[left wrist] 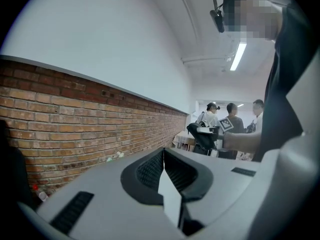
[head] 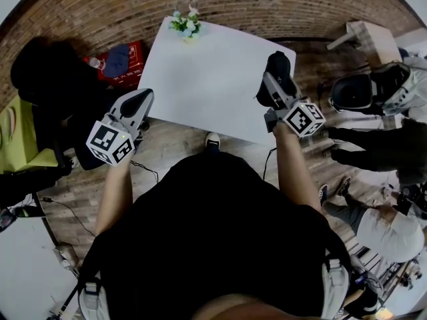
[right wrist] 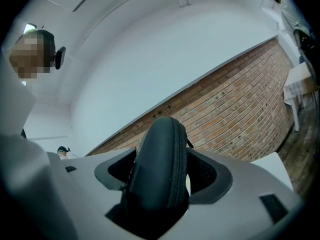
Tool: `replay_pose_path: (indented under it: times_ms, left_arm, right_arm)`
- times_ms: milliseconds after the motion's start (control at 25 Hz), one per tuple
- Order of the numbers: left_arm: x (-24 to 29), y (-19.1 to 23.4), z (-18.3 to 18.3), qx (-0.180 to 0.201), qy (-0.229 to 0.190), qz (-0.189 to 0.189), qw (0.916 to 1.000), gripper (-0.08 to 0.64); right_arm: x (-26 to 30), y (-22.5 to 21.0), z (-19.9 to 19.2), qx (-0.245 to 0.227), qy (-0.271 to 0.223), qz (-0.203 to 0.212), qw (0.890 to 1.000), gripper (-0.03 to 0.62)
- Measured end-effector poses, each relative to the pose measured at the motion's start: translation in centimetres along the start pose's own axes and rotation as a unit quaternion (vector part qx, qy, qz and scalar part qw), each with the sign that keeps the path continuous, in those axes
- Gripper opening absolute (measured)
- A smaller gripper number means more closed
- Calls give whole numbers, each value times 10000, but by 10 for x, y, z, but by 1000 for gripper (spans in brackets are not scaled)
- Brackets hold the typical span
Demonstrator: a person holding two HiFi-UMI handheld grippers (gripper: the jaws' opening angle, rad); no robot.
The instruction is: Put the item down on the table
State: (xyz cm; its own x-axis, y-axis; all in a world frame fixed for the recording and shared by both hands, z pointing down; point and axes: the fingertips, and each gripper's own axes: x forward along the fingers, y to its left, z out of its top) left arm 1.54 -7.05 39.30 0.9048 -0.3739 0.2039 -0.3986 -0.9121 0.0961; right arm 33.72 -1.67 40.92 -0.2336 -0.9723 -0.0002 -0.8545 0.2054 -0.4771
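The right gripper (head: 272,82) pinches an upright black case (head: 279,64) over the table's (head: 200,79) 3 o'clock edge. The left gripper (head: 140,100), at the table's 8 o'clock, is empty with its fingers pressed together. Flowers (head: 186,24) stand at the table's 12 o'clock.

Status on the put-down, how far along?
Done: the right gripper has its jaws clamped on the black zip case. In hand: the case is held by the table at its right edge, not set down. To do: lower it, open the jaws. The left gripper is shut and empty.
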Motion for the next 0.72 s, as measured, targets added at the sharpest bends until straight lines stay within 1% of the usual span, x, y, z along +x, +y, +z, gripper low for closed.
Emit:
replay_pose_path:
  times_ms: [280, 720]
  left_arm:
    - [21, 6, 4, -2, 14, 73, 10000, 13]
    - [46, 10, 17, 16, -7, 265, 9996, 13]
  right_arm:
    - [16, -24, 6, 86, 65, 27, 9999, 325]
    - [37, -53, 16, 93, 174, 91, 9998, 322]
